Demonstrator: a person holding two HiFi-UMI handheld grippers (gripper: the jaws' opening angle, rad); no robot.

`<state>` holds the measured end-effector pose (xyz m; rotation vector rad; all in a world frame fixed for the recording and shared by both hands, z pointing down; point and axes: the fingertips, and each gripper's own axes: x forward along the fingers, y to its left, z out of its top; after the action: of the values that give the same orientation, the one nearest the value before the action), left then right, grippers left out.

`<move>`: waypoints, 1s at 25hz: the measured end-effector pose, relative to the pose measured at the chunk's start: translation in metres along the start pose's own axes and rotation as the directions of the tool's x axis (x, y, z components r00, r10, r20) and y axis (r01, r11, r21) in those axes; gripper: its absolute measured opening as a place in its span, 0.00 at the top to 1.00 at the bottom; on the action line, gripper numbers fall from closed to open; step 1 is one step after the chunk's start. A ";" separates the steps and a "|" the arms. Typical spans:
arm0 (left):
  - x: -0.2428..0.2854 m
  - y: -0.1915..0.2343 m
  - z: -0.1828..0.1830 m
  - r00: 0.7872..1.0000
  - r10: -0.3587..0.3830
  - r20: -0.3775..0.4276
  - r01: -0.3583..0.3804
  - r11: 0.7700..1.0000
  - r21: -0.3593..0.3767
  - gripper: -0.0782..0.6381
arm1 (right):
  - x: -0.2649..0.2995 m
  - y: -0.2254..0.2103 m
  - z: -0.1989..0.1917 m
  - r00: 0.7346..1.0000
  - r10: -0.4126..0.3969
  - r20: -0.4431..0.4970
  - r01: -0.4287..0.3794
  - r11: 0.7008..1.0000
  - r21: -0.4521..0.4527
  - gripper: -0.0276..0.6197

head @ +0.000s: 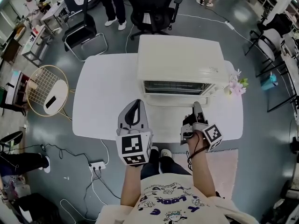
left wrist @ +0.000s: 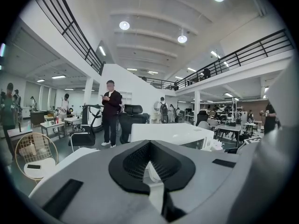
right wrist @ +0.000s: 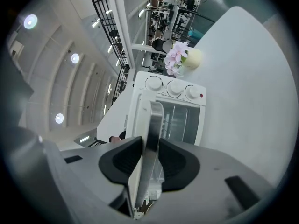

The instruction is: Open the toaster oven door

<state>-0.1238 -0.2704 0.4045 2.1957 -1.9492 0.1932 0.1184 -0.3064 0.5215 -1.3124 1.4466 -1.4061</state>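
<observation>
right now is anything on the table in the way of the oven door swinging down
Nothing visible. The right tongs clamp the door handle, and the table in front of the toaster oven is bare. The flowers stand beside the oven; the left tongs hover by its left front corner, seemingly just clear.

A large hall with grey floor [head: 60, 190] and a white table [head: 103, 101]
Beyond the tabletop's far edge stands a black office chair [head: 152, 6]; off its left edge, a round wire stand [head: 44, 90] (gold-coloured); round ceiling lamps [left wrist: 124, 25] shine above a black balcony railing [left wrist: 243, 55].
</observation>
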 end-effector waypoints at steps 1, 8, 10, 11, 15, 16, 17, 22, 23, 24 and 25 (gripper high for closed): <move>-0.001 -0.001 0.000 1.000 -0.003 0.000 0.003 1.000 0.000 0.88 | -0.003 -0.002 -0.001 1.000 -0.005 -0.002 0.005 1.000 -0.005 0.79; -0.005 -0.011 -0.001 1.000 -0.022 0.002 0.022 1.000 0.004 0.88 | -0.019 -0.014 -0.004 0.999 -0.045 -0.019 0.045 0.999 -0.013 0.79; -0.007 -0.013 -0.002 1.000 -0.028 0.004 0.028 1.000 0.005 0.88 | -0.024 -0.018 -0.006 0.998 -0.056 -0.023 0.056 0.998 -0.013 0.79; -0.008 -0.014 -0.002 1.000 -0.030 0.005 0.030 1.000 0.005 0.88 | -0.027 -0.020 -0.007 0.998 -0.062 -0.025 0.062 0.998 -0.013 0.79; -0.012 -0.017 -0.005 0.999 -0.035 -0.001 0.035 0.999 0.004 0.88 | -0.036 -0.026 -0.010 0.996 -0.083 -0.032 0.083 0.997 -0.005 0.79; -0.013 -0.017 -0.005 0.999 -0.035 -0.002 0.035 0.999 0.004 0.88 | -0.038 -0.028 -0.011 0.996 -0.088 -0.033 0.088 0.996 -0.004 0.79; -0.014 -0.018 -0.006 0.999 -0.035 -0.004 0.035 0.999 0.004 0.88 | -0.040 -0.030 -0.011 0.995 -0.094 -0.034 0.093 0.996 -0.009 0.79; -0.016 -0.019 -0.012 0.999 -0.039 -0.011 0.039 0.999 0.003 0.88 | -0.050 -0.042 -0.013 0.991 -0.127 -0.034 0.126 0.992 -0.020 0.79; -0.016 -0.019 -0.013 0.999 -0.041 -0.013 0.041 0.999 0.003 0.88 | -0.052 -0.045 -0.014 0.991 -0.132 -0.034 0.131 0.991 -0.019 0.79; -0.016 -0.020 -0.014 0.999 -0.042 -0.014 0.042 0.999 0.003 0.88 | -0.054 -0.047 -0.015 0.990 -0.137 -0.035 0.137 0.990 -0.017 0.80; -0.015 -0.020 -0.015 0.999 -0.044 -0.016 0.044 0.999 0.002 0.88 | -0.055 -0.049 -0.016 0.989 -0.142 -0.036 0.142 0.990 -0.016 0.80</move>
<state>-0.1049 -0.2498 0.4144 2.2298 -1.8908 0.2066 0.1239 -0.2437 0.5633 -1.4288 1.4128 -1.5224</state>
